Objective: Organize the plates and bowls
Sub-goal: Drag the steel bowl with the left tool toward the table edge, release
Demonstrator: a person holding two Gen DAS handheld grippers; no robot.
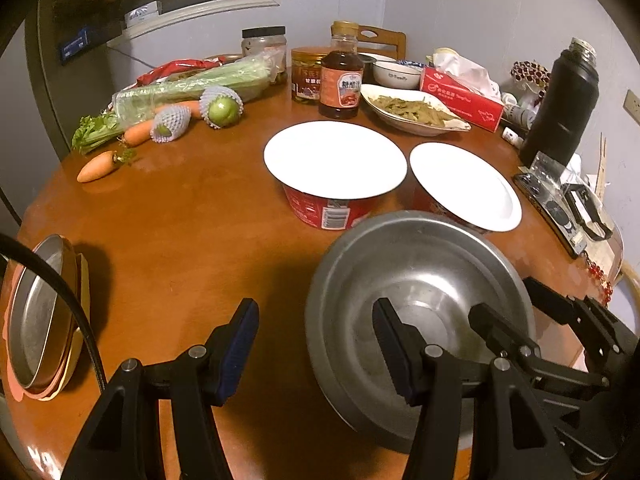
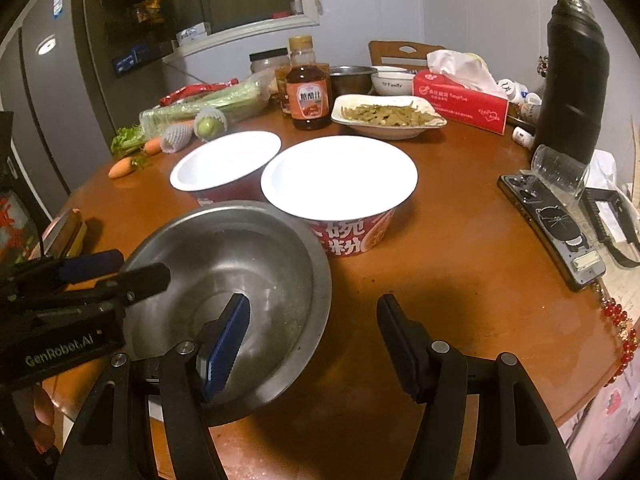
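Observation:
A steel bowl point(image 1: 420, 280) point(image 2: 240, 256) stands on the round wooden table point(image 1: 180, 220) near its front edge. My left gripper point(image 1: 316, 308) is open astride the bowl's left rim, one finger outside and one inside, the pads clear of the metal. My right gripper point(image 2: 313, 300) is open astride the right rim in the same way. Each gripper shows in the other's view: the right gripper point(image 1: 504, 298), the left gripper point(image 2: 140, 266). Behind the steel bowl stand two red paper bowls point(image 1: 335, 160) point(image 1: 464, 184) with white insides. A steel plate point(image 1: 40, 316) lies on a stack of plates at the table's left edge.
An oval dish of greens point(image 1: 412, 110), a sauce bottle point(image 1: 341, 76), a white ceramic bowl point(image 1: 396, 74) and a red tissue box point(image 1: 460, 100) crowd the back. Carrots and celery point(image 1: 180, 92) lie at back left. A black flask point(image 1: 560, 108) and a phone point(image 2: 552, 228) are on the right.

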